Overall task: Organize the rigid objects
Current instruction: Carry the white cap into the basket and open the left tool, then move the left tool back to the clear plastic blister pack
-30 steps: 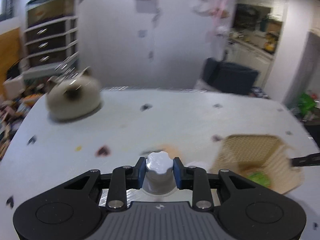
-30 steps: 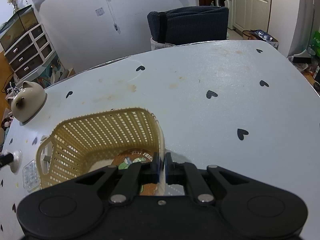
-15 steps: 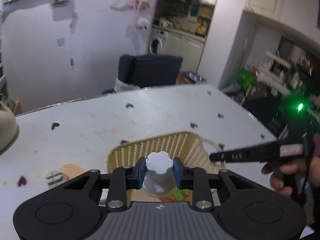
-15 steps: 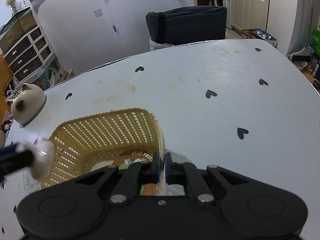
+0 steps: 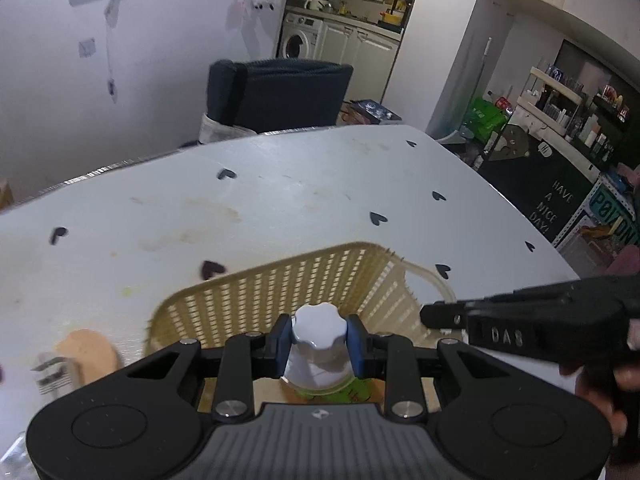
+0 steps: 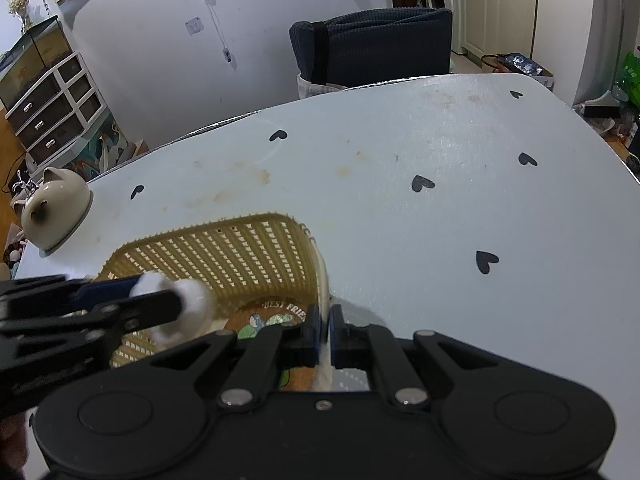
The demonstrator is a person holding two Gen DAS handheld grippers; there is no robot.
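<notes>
While right tool (image 6: 325, 334) pinches the basket (image 6: 224, 248) rim, apparently steadying it on the table (image 6: 400, 200), left tool (image 5: 320, 338) grips a white-capped jar (image 5: 319, 350) over its interior, presumably for deposit.

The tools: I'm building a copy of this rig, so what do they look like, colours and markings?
Both are matte black plastic. The left tool has blue pads on its fingers, silver pivot screws, two round discs on its body and a grey ribbed centre panel. The right tool has the same black linkage, blue pads and silver screws; its side carries raised lettering that looks like "DAS". A bare hand grips it.
</notes>
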